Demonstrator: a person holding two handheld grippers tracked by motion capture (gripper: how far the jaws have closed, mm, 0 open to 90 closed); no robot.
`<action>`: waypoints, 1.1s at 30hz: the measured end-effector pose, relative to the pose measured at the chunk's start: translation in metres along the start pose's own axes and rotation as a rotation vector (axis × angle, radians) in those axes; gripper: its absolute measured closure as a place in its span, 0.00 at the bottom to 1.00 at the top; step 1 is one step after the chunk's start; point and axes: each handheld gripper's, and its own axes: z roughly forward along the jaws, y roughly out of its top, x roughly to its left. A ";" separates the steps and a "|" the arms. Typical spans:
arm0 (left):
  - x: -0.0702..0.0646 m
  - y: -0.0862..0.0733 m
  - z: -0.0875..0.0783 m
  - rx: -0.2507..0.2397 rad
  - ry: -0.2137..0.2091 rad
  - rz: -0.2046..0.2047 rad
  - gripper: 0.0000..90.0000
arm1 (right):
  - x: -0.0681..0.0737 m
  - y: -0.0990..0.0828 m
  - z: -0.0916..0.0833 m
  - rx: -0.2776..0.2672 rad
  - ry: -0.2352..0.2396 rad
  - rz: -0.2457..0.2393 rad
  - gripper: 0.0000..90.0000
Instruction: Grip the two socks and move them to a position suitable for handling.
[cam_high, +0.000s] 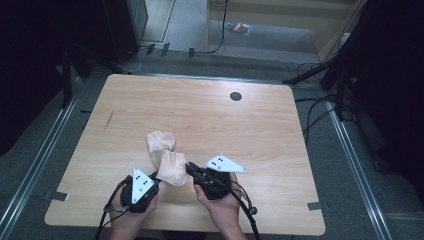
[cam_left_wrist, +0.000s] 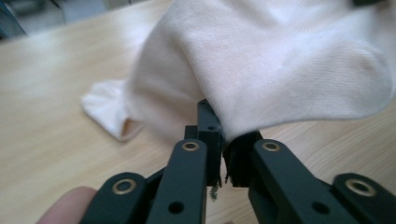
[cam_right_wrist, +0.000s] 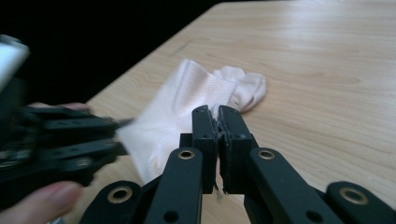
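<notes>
A pale pink sock (cam_high: 172, 167) is lifted at its near end between both grippers, while its far end (cam_high: 161, 141) rests on the wooden table (cam_high: 260, 130). My left gripper (cam_high: 156, 176) is shut on the sock's lower left edge; in the left gripper view the fabric (cam_left_wrist: 280, 70) drapes over the closed jaws (cam_left_wrist: 219, 140). From the right, my right gripper (cam_high: 189, 168) is shut on the same sock (cam_right_wrist: 177, 107), its jaws closed on the cloth's edge (cam_right_wrist: 217, 116). The left gripper (cam_right_wrist: 70, 144) appears blurred at the left of the right gripper view.
A small dark round hole (cam_high: 235, 96) sits near the table's far edge. Cables (cam_high: 315, 107) trail on the floor to the right, and dark stands flank both sides. The near table edge runs just under the person's hands (cam_high: 220, 205).
</notes>
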 end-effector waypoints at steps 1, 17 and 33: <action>-0.006 -0.003 0.005 0.034 -0.009 0.032 0.90 | -0.002 -0.002 0.002 0.007 -0.012 0.006 0.97; 0.025 -0.015 0.027 0.061 -0.343 -0.189 0.44 | -0.065 -0.034 0.016 0.181 -0.156 -0.009 0.97; 0.055 -0.020 0.053 0.166 -0.269 -0.322 0.98 | -0.064 -0.034 0.011 0.167 -0.165 -0.024 0.96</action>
